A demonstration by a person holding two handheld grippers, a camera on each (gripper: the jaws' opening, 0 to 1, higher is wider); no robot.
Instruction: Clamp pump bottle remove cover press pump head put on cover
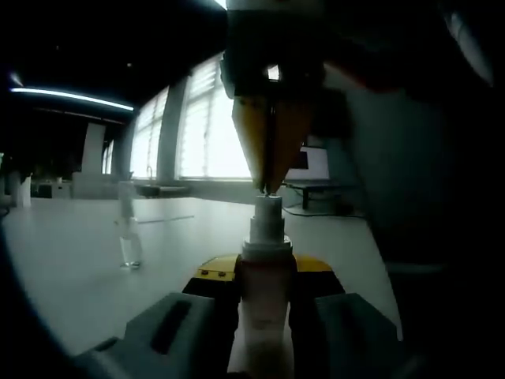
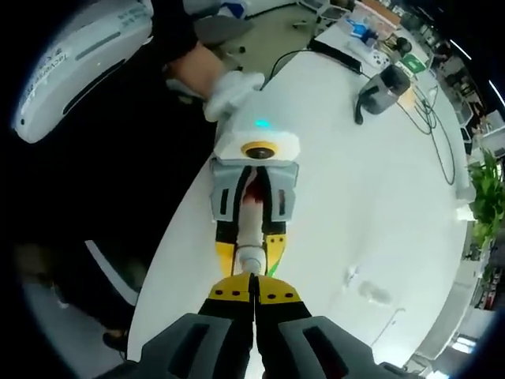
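The bottle (image 1: 267,316) stands upright between the jaws of the left gripper (image 1: 267,296), which are closed on its body just below the collar. In the right gripper view the same hold is seen from above: the left gripper (image 2: 252,241) reaches in from the top of that view, and the bottle (image 2: 249,217) lies between its jaws over the white table (image 2: 371,205).

The right gripper (image 1: 271,188) comes down from above with its yellow jaws drawn together to a point, tips touching the pump head (image 1: 267,207). Nothing is held between them; in its own view the right gripper (image 2: 253,276) shows only a thin seam between the jaws.

The cover (image 1: 129,237), a clear cap by the look of it, stands on the table well to one side of the bottle, apart from both tools.

Judgement: the clamping and cover removal are done, and the pressing step is in hand. Whether the head is already depressed cannot be told.

The next move calls for a straight push down the bottle's axis with the left hold kept firm, then a lift clear, an opening of the right jaws and a reach for the cover.
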